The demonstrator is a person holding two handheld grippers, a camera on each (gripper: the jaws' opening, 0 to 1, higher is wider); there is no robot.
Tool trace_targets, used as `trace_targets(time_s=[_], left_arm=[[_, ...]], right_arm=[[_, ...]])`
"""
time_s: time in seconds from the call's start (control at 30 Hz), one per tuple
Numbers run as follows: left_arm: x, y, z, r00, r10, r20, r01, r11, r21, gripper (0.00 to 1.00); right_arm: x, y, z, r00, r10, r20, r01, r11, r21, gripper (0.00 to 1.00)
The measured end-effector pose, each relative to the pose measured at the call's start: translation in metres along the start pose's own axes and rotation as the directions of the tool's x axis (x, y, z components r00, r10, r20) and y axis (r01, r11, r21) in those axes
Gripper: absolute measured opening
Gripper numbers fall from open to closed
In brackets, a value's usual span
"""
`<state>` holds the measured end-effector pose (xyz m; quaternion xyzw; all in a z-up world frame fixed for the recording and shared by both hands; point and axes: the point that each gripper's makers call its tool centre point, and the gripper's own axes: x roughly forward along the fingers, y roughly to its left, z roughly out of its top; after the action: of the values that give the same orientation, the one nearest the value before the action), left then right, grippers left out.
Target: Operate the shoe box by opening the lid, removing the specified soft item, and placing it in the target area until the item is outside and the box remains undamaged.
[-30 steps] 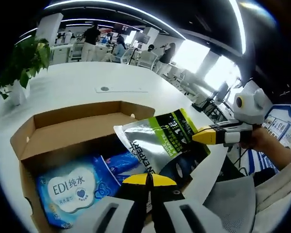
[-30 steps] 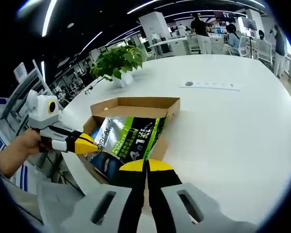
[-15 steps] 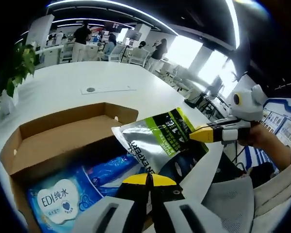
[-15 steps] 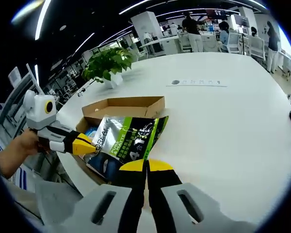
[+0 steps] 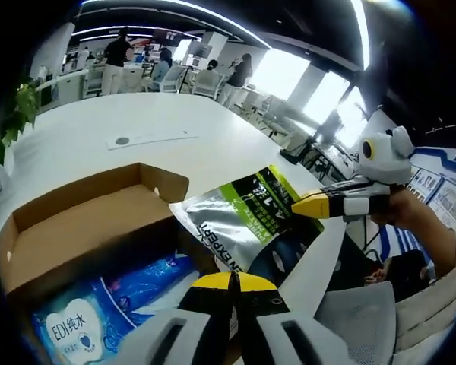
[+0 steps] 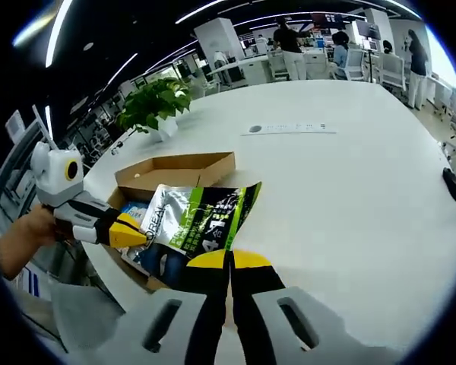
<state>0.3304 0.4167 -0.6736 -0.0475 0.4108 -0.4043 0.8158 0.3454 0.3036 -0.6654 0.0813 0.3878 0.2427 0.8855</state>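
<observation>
The white table takes up most of the right gripper view and the upper left of the left gripper view. On it, left of centre in the right gripper view, stands the open cardboard box, which lies at the lower left of the left gripper view. A blue wipes pack lies inside the box, at the bottom left of the left gripper view.

The silver, green and black pouch is held up over the box's near edge, in the centre of both views. The left gripper rises from the bottom centre of its view, its yellow-tipped jaws pressed together on the pouch's lower corner. In the right gripper view it enters from the left, a hand behind it. The right gripper is likewise pinched on the pouch's bottom edge in its own view, and it reaches in from the right of the left gripper view, clamped on the pouch's other corner.

A potted plant stands on the table at the upper left of the right gripper view. A small dark object lies at that view's right edge.
</observation>
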Motion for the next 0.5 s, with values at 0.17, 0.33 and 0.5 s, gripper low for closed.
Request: trace_targets(time_s=[0.17,0.33,0.5], left_arm=[[0.01,-0.003,0.003,1.0,-0.008,-0.011,0.008,1.0,-0.003,0.0],[0.019,-0.007,0.007,1.0,-0.016,-0.021,0.016,1.0,0.003,0.0],[0.028,-0.008,0.009,0.999,-0.019,-0.035,0.019,1.0,0.005,0.0]], right_arm=[[-0.001,-0.01,0.0,1.0,-0.017,-0.004,0.017,1.0,0.001,0.0],[-0.002,-0.021,0.001,0.999,-0.034,-0.006,0.034,0.999,0.006,0.0],[-0.001,-0.03,0.002,0.999,-0.046,-0.01,0.046,0.999,0.012,0.0]])
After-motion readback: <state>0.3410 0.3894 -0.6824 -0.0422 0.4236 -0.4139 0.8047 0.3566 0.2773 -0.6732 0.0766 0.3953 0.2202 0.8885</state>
